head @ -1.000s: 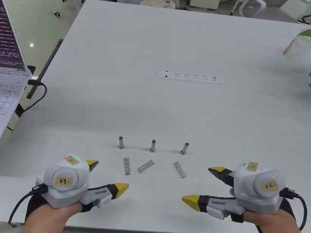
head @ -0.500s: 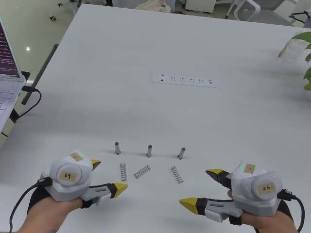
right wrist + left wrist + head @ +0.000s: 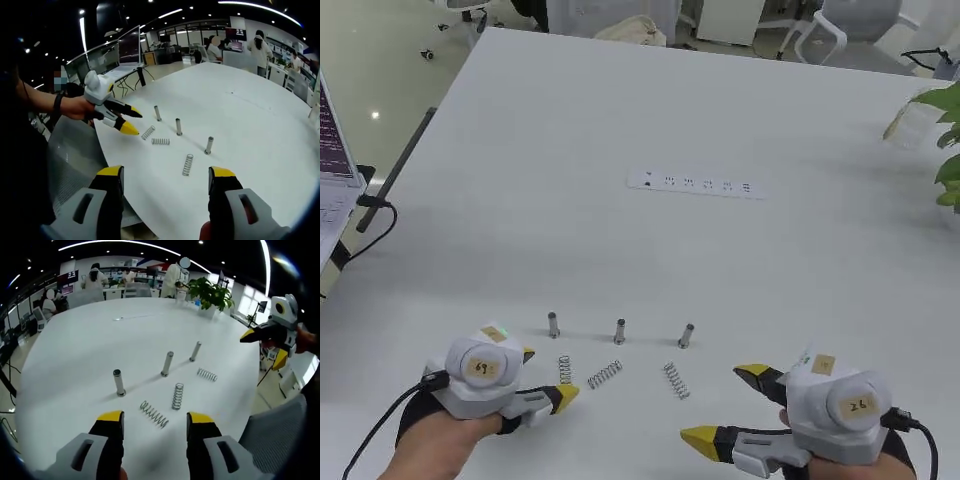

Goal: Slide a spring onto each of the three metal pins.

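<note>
Head view: the left gripper [image 3: 548,375] and right gripper [image 3: 725,405] hover with jaws spread and empty, over the table's [image 3: 620,130] near edge. Between them three springs [image 3: 605,374] lie loose, just before three upright pins [image 3: 619,331]. A laptop [image 3: 330,200] is cut off at the left.

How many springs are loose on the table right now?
3: left spring near the left pin, middle spring near the middle pin, right spring near the right pin. All lie flat on the table; none looks hidden.
</note>
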`<move>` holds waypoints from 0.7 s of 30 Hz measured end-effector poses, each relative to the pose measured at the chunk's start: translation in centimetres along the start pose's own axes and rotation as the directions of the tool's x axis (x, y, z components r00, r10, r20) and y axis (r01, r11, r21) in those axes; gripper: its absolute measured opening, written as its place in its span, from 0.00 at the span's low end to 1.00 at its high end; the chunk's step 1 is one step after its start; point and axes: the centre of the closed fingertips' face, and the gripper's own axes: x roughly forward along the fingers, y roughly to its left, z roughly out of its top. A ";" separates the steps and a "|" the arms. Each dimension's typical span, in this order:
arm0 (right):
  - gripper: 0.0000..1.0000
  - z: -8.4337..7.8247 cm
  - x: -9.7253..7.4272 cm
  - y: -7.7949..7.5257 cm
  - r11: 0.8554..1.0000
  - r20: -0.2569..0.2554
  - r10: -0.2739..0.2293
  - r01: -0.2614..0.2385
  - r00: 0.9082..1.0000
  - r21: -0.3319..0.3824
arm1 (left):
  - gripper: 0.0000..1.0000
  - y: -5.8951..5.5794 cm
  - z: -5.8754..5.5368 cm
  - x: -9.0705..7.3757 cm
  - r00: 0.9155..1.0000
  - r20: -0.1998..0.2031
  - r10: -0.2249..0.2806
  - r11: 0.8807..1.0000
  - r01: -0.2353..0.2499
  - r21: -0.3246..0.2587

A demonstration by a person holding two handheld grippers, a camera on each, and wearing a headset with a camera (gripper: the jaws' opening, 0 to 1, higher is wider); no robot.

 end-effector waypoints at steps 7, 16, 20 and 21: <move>0.67 -0.1 -0.2 -0.4 1.000 0.001 -0.005 0.005 1.000 0.003 | 0.38 -0.1 -0.3 1.3 1.000 -0.020 0.011 1.000 -0.011 -0.014; 0.67 -0.4 -0.4 -0.3 1.000 -0.001 -0.007 0.007 1.000 0.007 | 0.32 -0.2 -1.0 2.2 0.999 -0.049 0.024 1.000 -0.024 -0.013; 0.67 -0.6 -0.4 -0.2 1.000 -0.003 -0.007 0.007 1.000 0.007 | 0.30 -0.2 -1.4 2.5 0.998 -0.060 0.027 0.999 -0.029 -0.018; 0.67 -0.6 -0.5 -0.2 1.000 -0.002 -0.007 0.007 1.000 0.008 | 0.29 -0.2 -1.4 2.5 0.998 -0.062 0.028 0.999 -0.029 -0.018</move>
